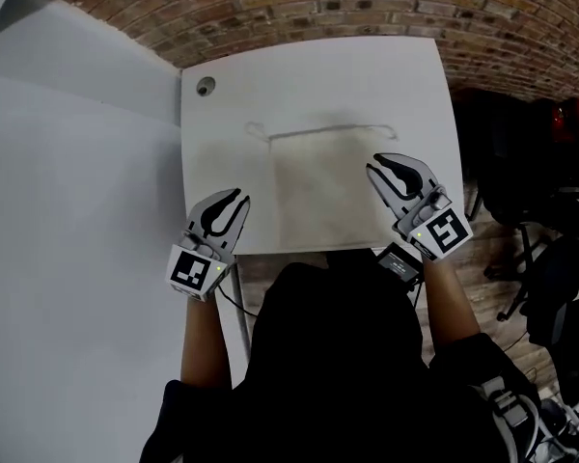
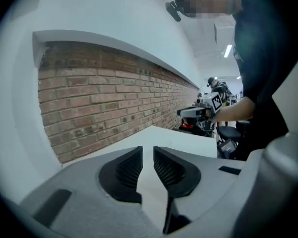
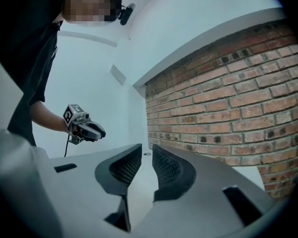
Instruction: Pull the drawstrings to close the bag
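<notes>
Bag waits to be closed: a pale bag [image 1: 323, 186] lies flat on the white counter [image 1: 222, 114], ahead of and between the two tools, with its mouth on the side farthest from them. The left hand-held gripper [image 1: 239, 199] hovers off the bag's left side, near the counter's front edge. The right hand-held gripper [image 1: 376, 164] hangs just beside the bag's right edge. Each has its jaws a little apart, with nothing between them.

The drawstring [image 1: 318, 130] runs along the bag's far edge. It ends in a left loop [image 1: 256, 129] ahead of the left hand-held gripper and a right loop [image 1: 387, 129] ahead of the right one.

The step in hand looks like the reach for those loops. Done well, each tool goes forward along its own side of the bag, then comes down low with one jaw on each side of the cord. It should pinch the cord alone, not the cloth beneath it.

The cord is thin and lies flat, so a shallow bite may slip off. Once both loops are pinched, an even outward pull, kept close to the counter, should gather the mouth without dragging the light bag to one side.
</notes>
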